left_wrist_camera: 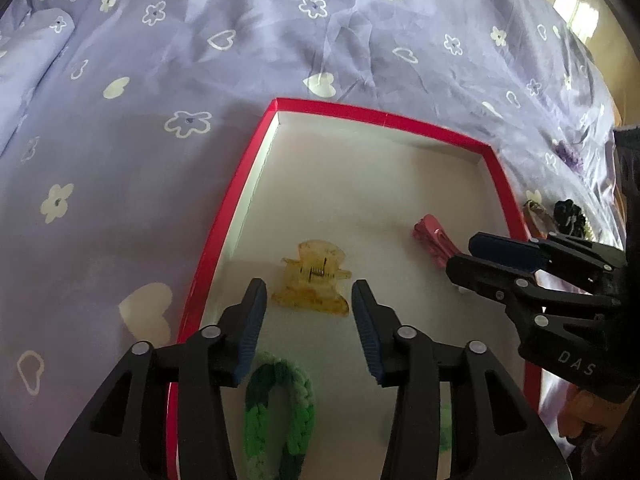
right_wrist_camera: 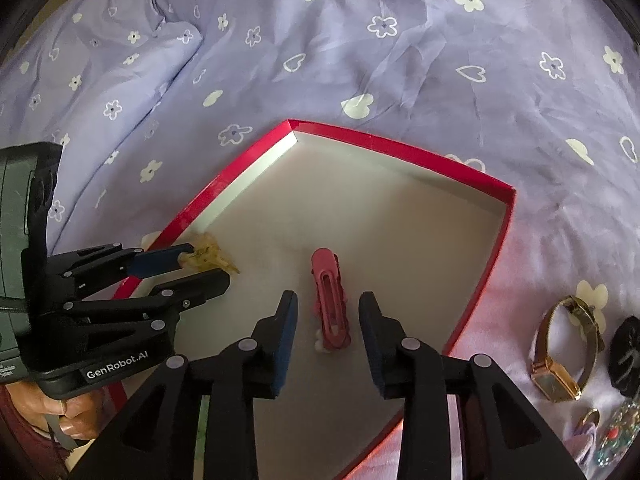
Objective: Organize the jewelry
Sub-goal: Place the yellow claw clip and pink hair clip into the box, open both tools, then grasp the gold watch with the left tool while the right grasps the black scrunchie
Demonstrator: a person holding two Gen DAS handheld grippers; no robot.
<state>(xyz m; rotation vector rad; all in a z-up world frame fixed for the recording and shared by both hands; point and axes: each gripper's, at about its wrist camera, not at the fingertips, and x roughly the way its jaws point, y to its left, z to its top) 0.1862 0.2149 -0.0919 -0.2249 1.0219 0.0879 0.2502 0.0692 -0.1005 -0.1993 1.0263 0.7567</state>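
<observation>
With both tongs apart over red-rimmed shallow cardboard tray (left_wrist_camera: 384,118): left gripper (left_wrist_camera: 308,300) fronting amber translucent claw clip (left_wrist_camera: 314,278), right gripper (right_wrist_camera: 328,312) straddling pink plastic hair clip (right_wrist_camera: 331,308); placement step, next fetch gold wristwatch (right_wrist_camera: 560,352) right of right tongs.

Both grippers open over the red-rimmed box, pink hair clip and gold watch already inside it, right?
Not quite: in the right wrist view the gold watch lies outside the red-rimmed box, on the purple bedsheet. The pink hair clip is inside.

One red-rimmed tray (left_wrist_camera: 384,118) holds three hair pieces: one yellow claw clip (left_wrist_camera: 312,278), one pink hair clip (right_wrist_camera: 331,308) and one green braided hair tie (left_wrist_camera: 280,408). On the bedspread (left_wrist_camera: 240,60) beside it lie one gold watch (right_wrist_camera: 560,360), one black scrunchie (right_wrist_camera: 628,356) and one beaded piece (right_wrist_camera: 616,440).
</observation>
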